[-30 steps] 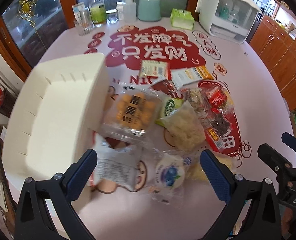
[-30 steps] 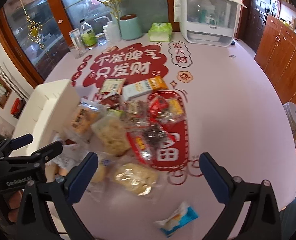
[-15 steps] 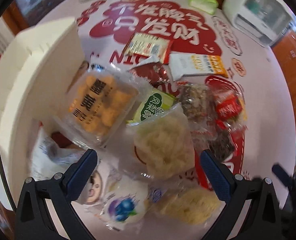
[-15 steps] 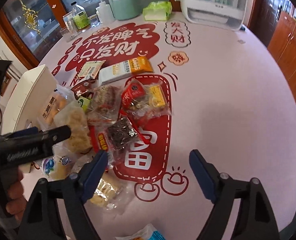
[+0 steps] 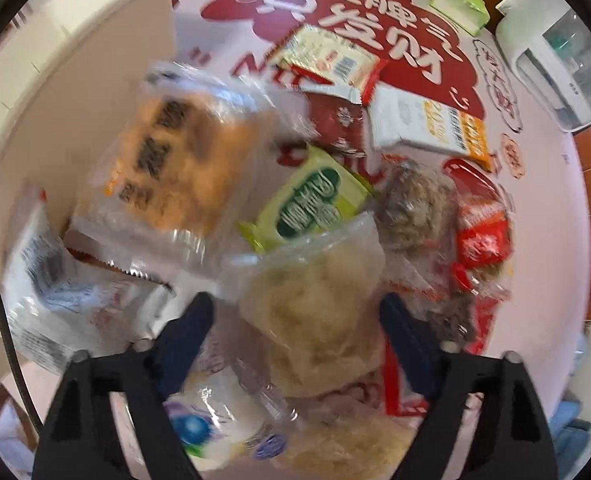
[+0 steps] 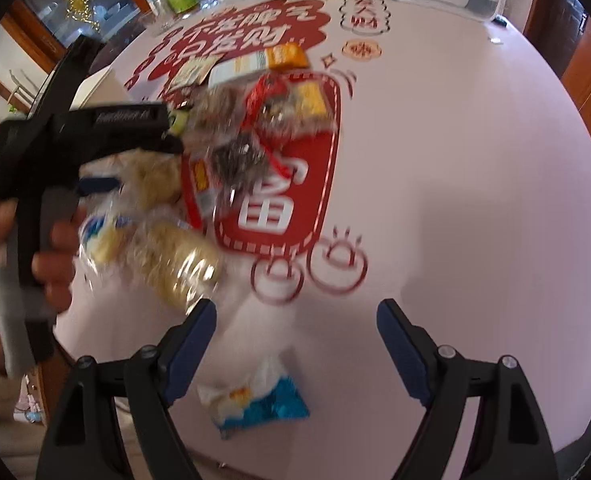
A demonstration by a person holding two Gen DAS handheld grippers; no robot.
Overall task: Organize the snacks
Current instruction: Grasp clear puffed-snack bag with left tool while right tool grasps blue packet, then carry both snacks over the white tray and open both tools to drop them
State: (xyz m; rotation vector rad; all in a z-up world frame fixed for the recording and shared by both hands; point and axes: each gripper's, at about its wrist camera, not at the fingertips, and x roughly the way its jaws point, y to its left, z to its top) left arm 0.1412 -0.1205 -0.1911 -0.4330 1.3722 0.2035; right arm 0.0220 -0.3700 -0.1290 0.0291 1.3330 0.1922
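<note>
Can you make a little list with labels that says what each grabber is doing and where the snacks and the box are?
left gripper: closing around the pale clear-bagged snack
right gripper: open, above the blue and white packet
snack pile: heaped on the table
white box: beside the pile, no snacks seen inside

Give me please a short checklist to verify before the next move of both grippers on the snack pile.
1. Left gripper straddles the pale shredded snack bag, jaws closing: ok.
2. Pads pressing that bag: cannot tell, picture blurred.
3. Neighbouring blueberry packet free of the left fingers: not ok, it lies under them.
4. Right gripper open and empty: ok.
5. Blue and white packet lies alone between the right fingers: ok.
6. White bin beside the pile: ok.
</note>
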